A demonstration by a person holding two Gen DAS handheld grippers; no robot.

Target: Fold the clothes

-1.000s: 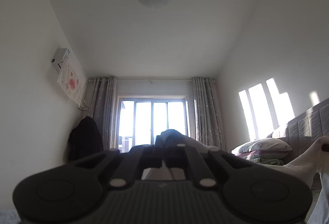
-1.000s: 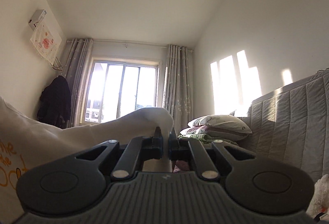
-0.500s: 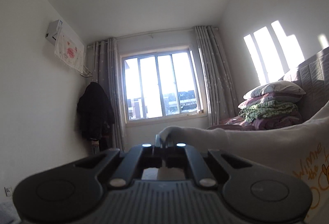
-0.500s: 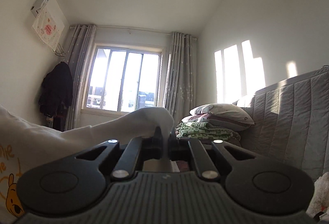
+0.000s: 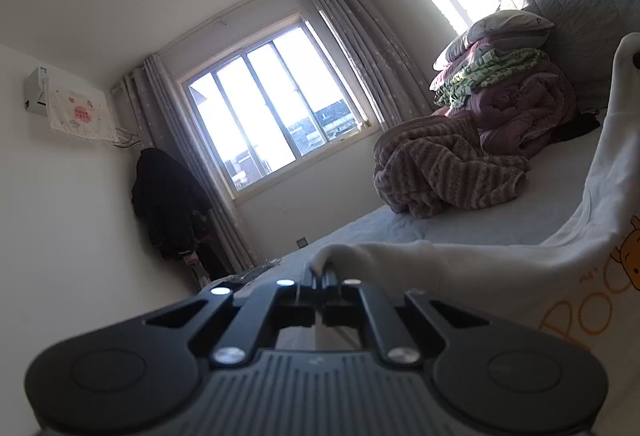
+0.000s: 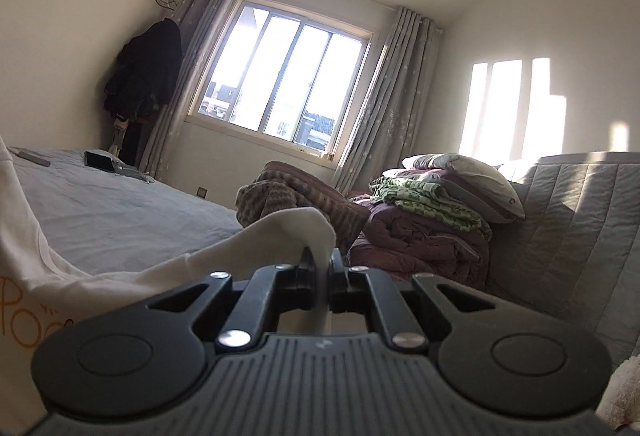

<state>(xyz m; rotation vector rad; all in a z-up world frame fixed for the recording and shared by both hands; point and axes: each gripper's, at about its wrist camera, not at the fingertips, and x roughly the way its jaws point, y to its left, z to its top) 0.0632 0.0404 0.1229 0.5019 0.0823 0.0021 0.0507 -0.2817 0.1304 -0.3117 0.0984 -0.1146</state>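
A: Garment, white, printed with orange lettering and a cartoon bear. One item, hung between two tools above the bed.

B: Tool states?

A: Left tool: jaws together, clamped on a pinch of the white cloth at one upper corner. Right tool: jaws together likewise, clamped on a fold at the other corner. Cloth sags between them and runs out of both views at the edges.

B: Step in hand?

A: By my reading, the spread-and-lay step: garment held by two corners over the mattress, not yet flat, no fold made. Task looks to be at an early stage.

B: Next move calls for?

A: Lowering both corners level and well apart, so the cloth lands smooth on the bare sheet with the print unwrinkled. Release only once it lies flat.

B: Other items?

A: Striped blanket, crumpled, mid-bed. Stack of purple quilt, green patterned cover and pillow against the padded headboard. Small dark device and flat objects near the bed's far edge. Dark coat hung beside the window. Pale plush thing, lower right corner, unidentified.

B: Obstructions?

A: Blanket and bedding stack take the far part of the bed; the near grey sheet is free. Risk, as I judge it: laying too far forward puts cloth on the blanket.
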